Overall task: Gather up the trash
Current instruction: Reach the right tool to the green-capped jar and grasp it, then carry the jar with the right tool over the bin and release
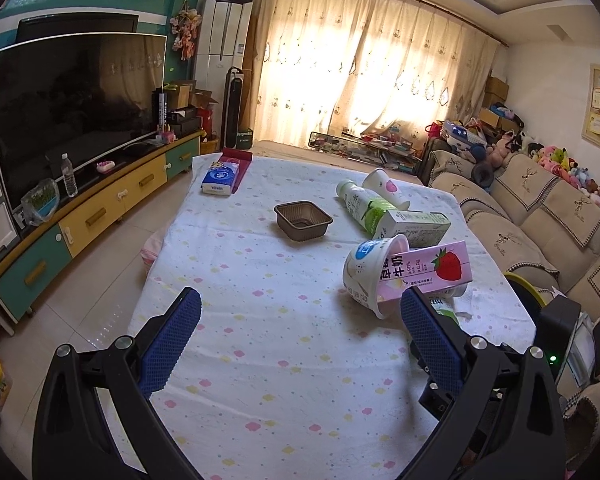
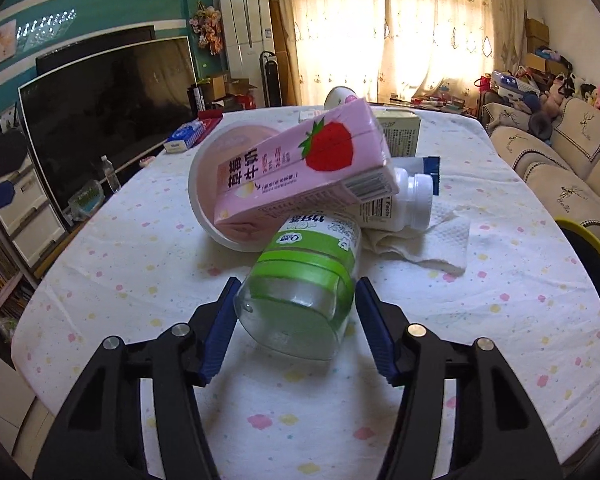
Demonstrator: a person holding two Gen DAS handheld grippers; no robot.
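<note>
A living room, sun pouring through cream curtains [image 1: 364, 64], and up front a counter [image 1: 260, 320] under a white cloth dotted with pastel flowers. Far left, the big dark television [image 1: 76, 108] on its yellow-and-teal cabinet; then the left claw [image 1: 300, 332], spread wide over bare cloth, nothing in it. Moving right: a brown square plastic tray [image 1: 303, 220], then the trash heap, with a white round yoghurt tub [image 2: 208, 196] on its side and a pink strawberry milk carton [image 2: 304, 172] leaning across it. Below them lies a clear plastic bottle with a green label [image 2: 300, 280], base toward us, right between the blue pads of the right claw [image 2: 296, 320]. The left pad looks to touch; the right shows a sliver of gap, so it's not clamped yet. I'd say squeeze on the firm labelled band and draw back gently, since that carton may topple. Further right, a crumpled white paper towel [image 2: 440, 240], a yellow-rimmed bin [image 2: 592, 264] at the edge, and the beige sofa [image 2: 572, 168].
</note>
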